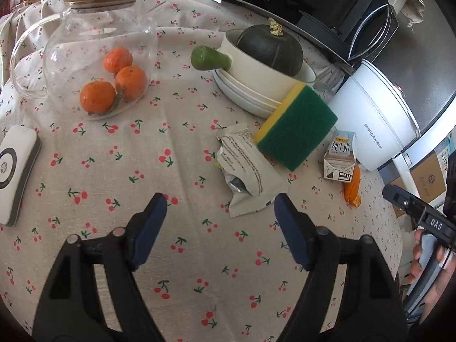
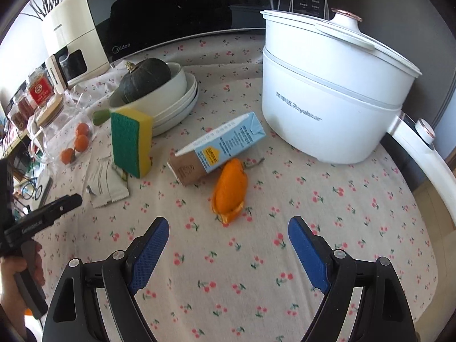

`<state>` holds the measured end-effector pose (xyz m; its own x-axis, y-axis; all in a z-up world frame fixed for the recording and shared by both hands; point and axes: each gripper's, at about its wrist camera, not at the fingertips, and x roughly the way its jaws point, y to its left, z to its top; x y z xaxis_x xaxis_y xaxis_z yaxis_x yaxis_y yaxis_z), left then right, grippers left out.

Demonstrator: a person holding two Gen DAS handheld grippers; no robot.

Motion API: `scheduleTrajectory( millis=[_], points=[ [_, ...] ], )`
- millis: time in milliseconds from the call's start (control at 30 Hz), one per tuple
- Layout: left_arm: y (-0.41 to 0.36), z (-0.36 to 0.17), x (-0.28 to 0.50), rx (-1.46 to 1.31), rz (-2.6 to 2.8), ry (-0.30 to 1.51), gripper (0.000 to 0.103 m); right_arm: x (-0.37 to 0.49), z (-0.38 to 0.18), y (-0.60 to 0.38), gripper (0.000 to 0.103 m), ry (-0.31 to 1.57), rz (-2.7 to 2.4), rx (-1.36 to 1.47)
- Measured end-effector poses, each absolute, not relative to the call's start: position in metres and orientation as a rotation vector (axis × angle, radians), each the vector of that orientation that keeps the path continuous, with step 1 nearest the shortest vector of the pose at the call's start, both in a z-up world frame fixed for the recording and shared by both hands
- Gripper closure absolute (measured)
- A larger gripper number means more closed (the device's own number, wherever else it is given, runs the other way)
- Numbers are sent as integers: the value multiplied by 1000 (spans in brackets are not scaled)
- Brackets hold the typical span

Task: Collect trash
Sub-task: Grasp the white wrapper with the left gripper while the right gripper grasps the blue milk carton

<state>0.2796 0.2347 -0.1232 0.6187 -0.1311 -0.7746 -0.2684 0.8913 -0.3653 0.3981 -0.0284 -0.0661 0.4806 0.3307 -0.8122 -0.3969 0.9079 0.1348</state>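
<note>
Aiming each tool at trash works best: left tool (image 1: 221,203) stands wide open and empty, wrapper (image 1: 246,168) just ahead-right; right tool (image 2: 228,226), wide open and empty, faces orange peel (image 2: 229,189) before milk carton (image 2: 218,148).

cream tablecloth (image 2: 327,213) with red cherries; green-and-yellow sponge (image 2: 129,139); orange peel (image 2: 229,191); blue-and-brown milk carton (image 2: 216,148).

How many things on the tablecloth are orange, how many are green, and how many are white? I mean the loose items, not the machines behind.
Orange: 4 (three mandarins, one peel)
Green: 3 (squash, sponge, green piece)
White: 4 (cooker pot, bowl, wrapper, case)
Total: 11
</note>
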Motion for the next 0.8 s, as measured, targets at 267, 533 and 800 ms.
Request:
scheduleTrajectory(
  millis=[267, 533, 800],
  points=[
    [228, -129, 288, -489, 92, 929, 20, 452, -75, 1, 16, 984, 442, 54],
    [216, -137, 299, -466, 111, 949, 16, 480, -107, 17, 42, 1087, 397, 97],
    [193, -138, 321, -399, 168, 933, 12, 447, -77, -9, 65, 1009, 489, 84]
  ],
)
